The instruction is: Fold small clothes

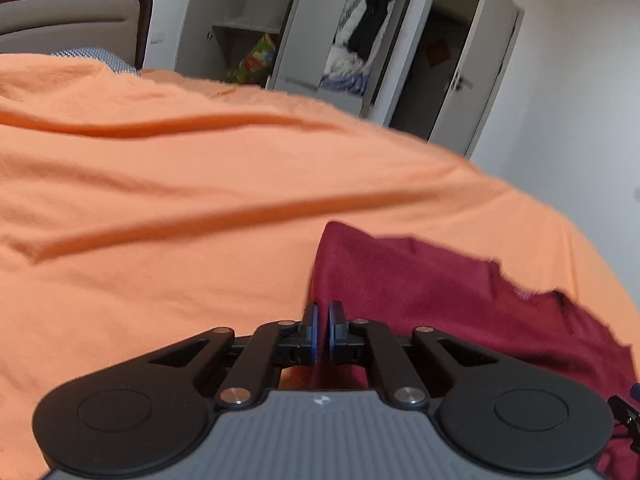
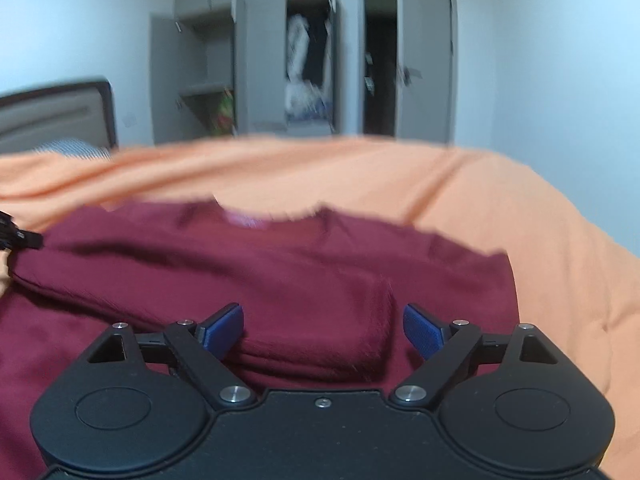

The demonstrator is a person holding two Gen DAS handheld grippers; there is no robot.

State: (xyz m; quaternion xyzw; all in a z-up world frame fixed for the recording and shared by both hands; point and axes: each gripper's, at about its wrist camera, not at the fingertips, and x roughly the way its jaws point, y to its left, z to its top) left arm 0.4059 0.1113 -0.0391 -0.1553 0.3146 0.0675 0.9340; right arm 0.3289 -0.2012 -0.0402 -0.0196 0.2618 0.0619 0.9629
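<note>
A dark red shirt (image 2: 304, 264) lies on the orange bedsheet (image 2: 520, 208), its collar and pale label (image 2: 244, 220) pointing away from me. One side is folded over into a thick band (image 2: 320, 344). My right gripper (image 2: 323, 330) is open just above that band, a blue pad (image 2: 224, 330) on either side of it and nothing held. My left gripper (image 1: 323, 330) is shut on the left edge of the shirt (image 1: 420, 292), which rises up to its pads. The left gripper's tip (image 2: 24, 238) also shows at the shirt's left corner in the right wrist view.
Beyond the bed stands a grey wardrobe (image 1: 304, 40) with its doors open and clothes inside. A headboard (image 1: 72, 16) and a patterned pillow (image 1: 100, 58) are at the far left. The orange sheet (image 1: 160, 200) stretches wide and wrinkled to the left of the shirt.
</note>
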